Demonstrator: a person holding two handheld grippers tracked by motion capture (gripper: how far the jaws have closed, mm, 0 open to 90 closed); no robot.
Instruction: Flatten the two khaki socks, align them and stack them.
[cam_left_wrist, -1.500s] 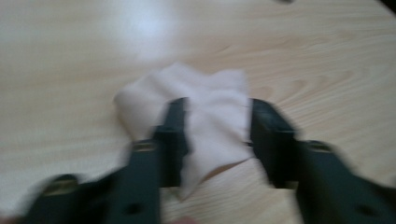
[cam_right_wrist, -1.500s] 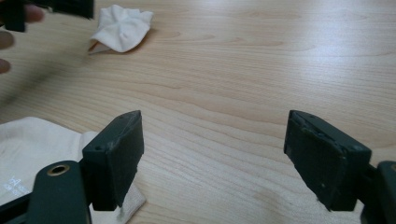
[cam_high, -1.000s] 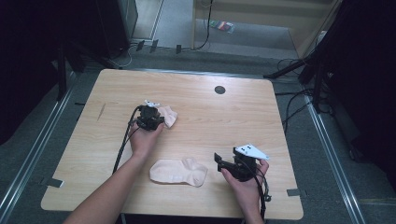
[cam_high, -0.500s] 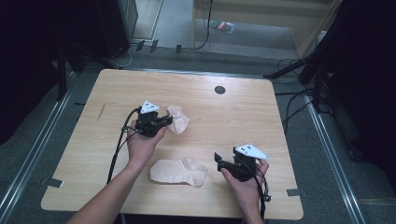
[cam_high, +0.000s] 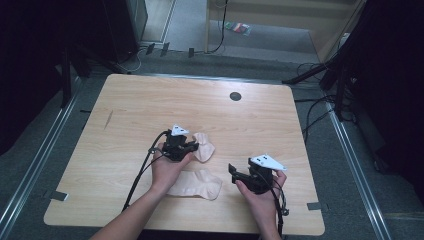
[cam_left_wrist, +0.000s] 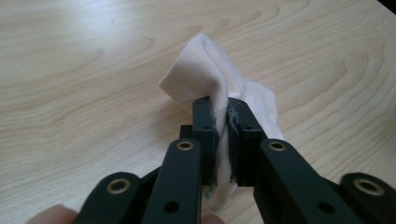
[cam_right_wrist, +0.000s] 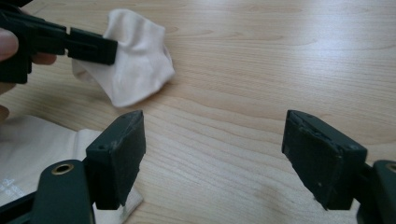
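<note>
A small pale sock (cam_high: 205, 149) (cam_left_wrist: 205, 70) is bunched between the jaws of my left gripper (cam_high: 193, 146) (cam_left_wrist: 222, 109) at the middle of the table. The jaws have just been opening slightly, but the fabric is still pinched between the pads. In the right gripper view the same sock (cam_right_wrist: 135, 60) droops from the left gripper (cam_right_wrist: 93, 46) down to the wood. A second pale sock (cam_high: 197, 184) (cam_right_wrist: 28, 144) lies flat nearer the front edge. My right gripper (cam_high: 234, 172) (cam_right_wrist: 213, 119) rests just right of the flat sock, open, with bare wood between its jaws.
The light wooden table (cam_high: 150, 110) has a round dark cable hole (cam_high: 235, 96) near its far edge. Cables trail from both grippers toward the front edge. Dark floor, stands and cables surround the table.
My left gripper has carried the bunched sock rightward and nearer, ending just beyond the flat sock. The right gripper and the flat sock have stayed put.
</note>
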